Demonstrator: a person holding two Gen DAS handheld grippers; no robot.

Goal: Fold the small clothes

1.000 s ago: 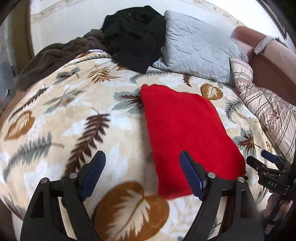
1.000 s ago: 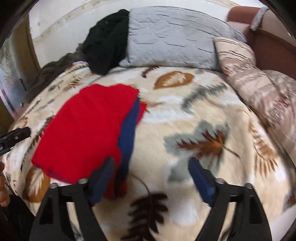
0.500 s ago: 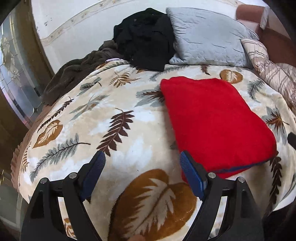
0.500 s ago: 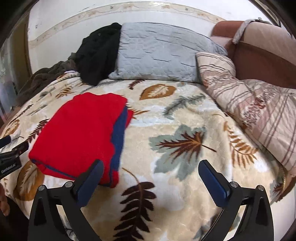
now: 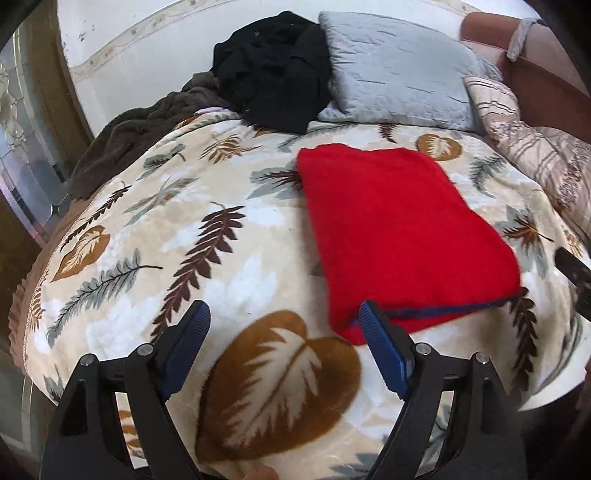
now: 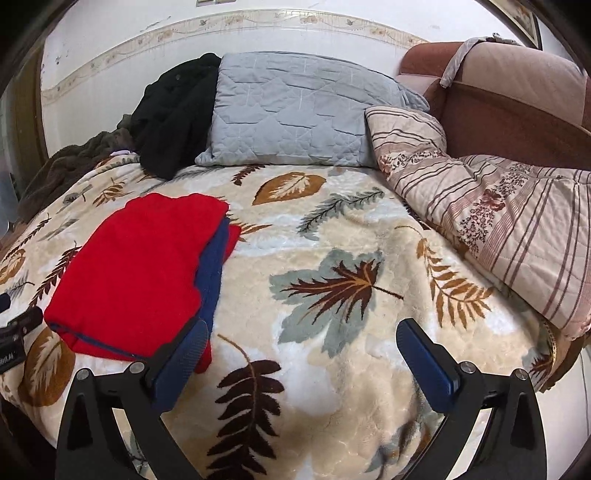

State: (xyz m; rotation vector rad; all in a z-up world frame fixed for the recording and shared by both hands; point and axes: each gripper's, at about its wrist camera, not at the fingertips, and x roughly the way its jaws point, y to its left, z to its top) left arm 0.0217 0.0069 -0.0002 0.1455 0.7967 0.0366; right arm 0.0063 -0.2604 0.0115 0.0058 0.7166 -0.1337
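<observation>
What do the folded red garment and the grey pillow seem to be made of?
Red garment: probably fleece or soft knit, matte with a fuzzy nap, navy inner layer at the edges. Grey pillow: likely smooth quilted woven fabric, with stitched lines and creases.

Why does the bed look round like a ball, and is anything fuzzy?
Left wrist view: the fisheye lens bulges the leaf blanket and darkens the corners; the red garment is slightly soft. Right wrist view: same bulge, the wall border curves, and everything is sharp, evenly lit, without glare.
</observation>
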